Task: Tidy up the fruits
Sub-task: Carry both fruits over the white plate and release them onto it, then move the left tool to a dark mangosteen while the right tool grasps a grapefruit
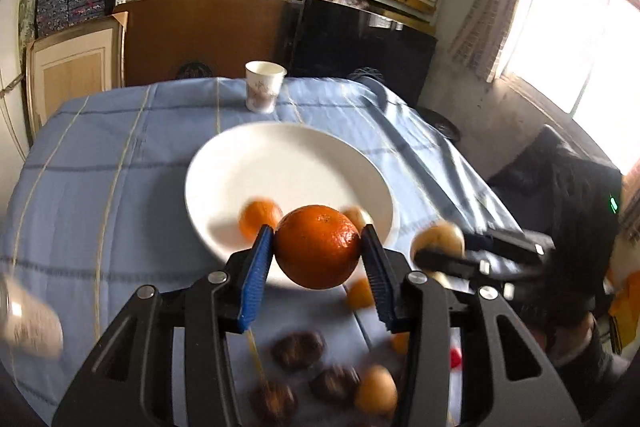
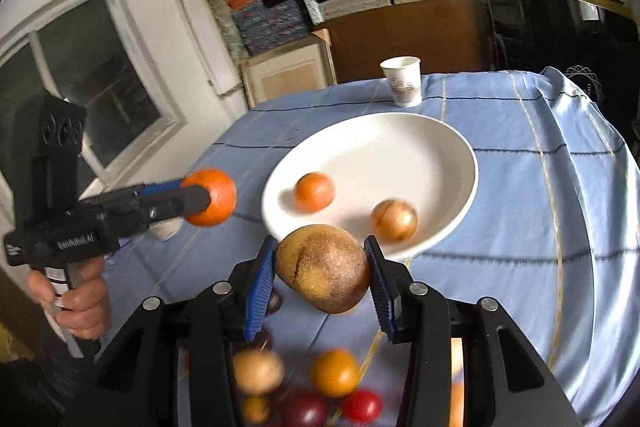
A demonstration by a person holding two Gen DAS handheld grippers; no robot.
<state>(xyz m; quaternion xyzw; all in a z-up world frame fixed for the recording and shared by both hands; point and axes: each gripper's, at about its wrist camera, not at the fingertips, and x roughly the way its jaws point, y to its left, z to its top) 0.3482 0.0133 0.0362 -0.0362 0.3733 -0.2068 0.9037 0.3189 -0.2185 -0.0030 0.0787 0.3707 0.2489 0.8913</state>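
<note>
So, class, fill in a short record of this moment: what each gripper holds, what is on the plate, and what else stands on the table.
left gripper: shut on orange, above the near plate rim
right gripper: shut on brown fruit
plate: white, holds small orange and golden fruit
paper cup: upright, beyond the plate
loose fruit: blurred, near edge of blue tablecloth

Right gripper [image 2: 322, 269] clamps brown fruit [image 2: 323, 273]; plate [image 2: 460, 163] beyond

Table in blue checked cloth [image 2: 520, 187] — white plate [image 2: 460, 155], paper cup [image 2: 404, 83], loose fruits [image 2: 334, 373].
</note>
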